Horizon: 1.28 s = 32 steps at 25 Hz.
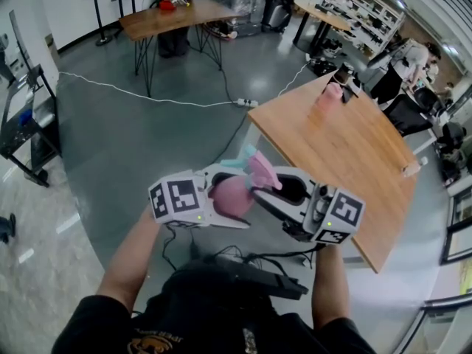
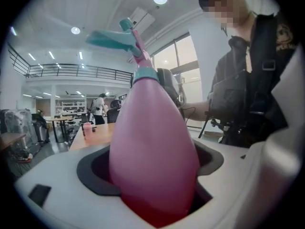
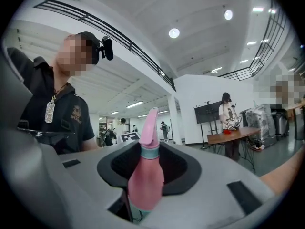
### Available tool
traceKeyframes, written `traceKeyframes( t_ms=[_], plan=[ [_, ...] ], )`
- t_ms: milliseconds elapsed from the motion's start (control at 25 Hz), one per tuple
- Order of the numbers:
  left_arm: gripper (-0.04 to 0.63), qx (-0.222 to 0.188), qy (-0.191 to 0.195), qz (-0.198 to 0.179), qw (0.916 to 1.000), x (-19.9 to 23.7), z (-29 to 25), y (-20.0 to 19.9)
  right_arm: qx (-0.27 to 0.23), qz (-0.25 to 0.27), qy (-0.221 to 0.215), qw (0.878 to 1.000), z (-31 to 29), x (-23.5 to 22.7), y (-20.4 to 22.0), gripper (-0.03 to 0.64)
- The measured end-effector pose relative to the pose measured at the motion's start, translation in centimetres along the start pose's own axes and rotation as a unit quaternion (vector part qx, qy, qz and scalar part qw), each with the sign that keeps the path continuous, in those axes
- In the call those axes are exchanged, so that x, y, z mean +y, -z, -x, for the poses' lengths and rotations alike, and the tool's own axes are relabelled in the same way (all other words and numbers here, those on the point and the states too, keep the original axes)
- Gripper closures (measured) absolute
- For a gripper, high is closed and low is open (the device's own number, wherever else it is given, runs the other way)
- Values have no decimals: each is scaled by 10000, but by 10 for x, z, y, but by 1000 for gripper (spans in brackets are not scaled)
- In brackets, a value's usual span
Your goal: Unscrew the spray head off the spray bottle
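Pink bottle point(image 1: 232, 196), spray head point(image 1: 261, 169), near table edge point(image 1: 292, 150)

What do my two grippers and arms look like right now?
Both the left gripper and right gripper are white shells with black-lined jaw recesses; each carries a cube of black-and-white square markers with a small green light. Black cables hang beneath them. The sleeves are short and black.

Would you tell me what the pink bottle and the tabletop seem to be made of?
The spray bottle: probably plastic, smooth pink with a soft sheen. The tabletop: looks like wood or wood-look laminate, warm brown, matt; grain too small to tell.
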<state>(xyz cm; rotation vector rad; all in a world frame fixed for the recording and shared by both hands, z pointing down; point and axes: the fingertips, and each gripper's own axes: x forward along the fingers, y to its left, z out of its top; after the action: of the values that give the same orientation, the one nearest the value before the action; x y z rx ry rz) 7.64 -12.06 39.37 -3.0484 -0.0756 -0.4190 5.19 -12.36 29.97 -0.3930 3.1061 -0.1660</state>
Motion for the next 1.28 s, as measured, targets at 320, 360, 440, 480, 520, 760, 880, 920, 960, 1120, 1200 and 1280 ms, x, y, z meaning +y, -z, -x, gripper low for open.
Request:
traceKeyframes(
  t_ms=[320, 360, 440, 480, 520, 760, 880, 920, 960, 1120, 1200, 1280],
  plan=[
    [158, -100, -1030, 55, 9946, 32, 0, 0, -111, 17, 816, 9966, 0, -22, -3, 463],
    [158, -84, -1279, 64, 9917, 39, 2, 1, -159, -71, 953, 9953, 1, -26, -2, 446],
    [158, -22, -1770, 66, 9842, 53, 5, 5, -264, -273, 1234, 9916, 5, -37, 0, 443],
    [158, 43, -2001, 55, 9797, 60, 6, 7, -292, -364, 1407, 9890, 7, -42, 1, 443],
    [158, 127, -2207, 45, 9752, 66, 7, 10, -306, -442, 1575, 9861, 7, -47, 3, 443],
    [158, 500, -2875, 90, 9564, 82, 8, 24, -373, -812, 2028, 9751, -2, -55, 10, 444],
    [158, 701, -3031, 20, 9504, 86, 4, 29, -391, -948, 2164, 9709, -4, -58, 13, 444],
    [158, 744, -3071, 10, 9488, 87, 4, 30, -409, -978, 2175, 9703, -4, -59, 12, 443],
    [158, 771, -3097, 16, 9477, 88, 4, 31, -427, -1001, 2184, 9698, -5, -58, 12, 445],
    [158, 823, -3129, 55, 9462, 85, 4, 31, -410, -1006, 2292, 9673, -5, -59, 13, 452],
    [158, 844, -3162, 55, 9449, 85, 4, 31, -355, -962, 2405, 9652, -4, -62, 13, 477],
    [158, 849, -3185, 56, 9441, 86, 4, 30, -320, -941, 2425, 9651, -3, -63, 12, 485]
  ],
)
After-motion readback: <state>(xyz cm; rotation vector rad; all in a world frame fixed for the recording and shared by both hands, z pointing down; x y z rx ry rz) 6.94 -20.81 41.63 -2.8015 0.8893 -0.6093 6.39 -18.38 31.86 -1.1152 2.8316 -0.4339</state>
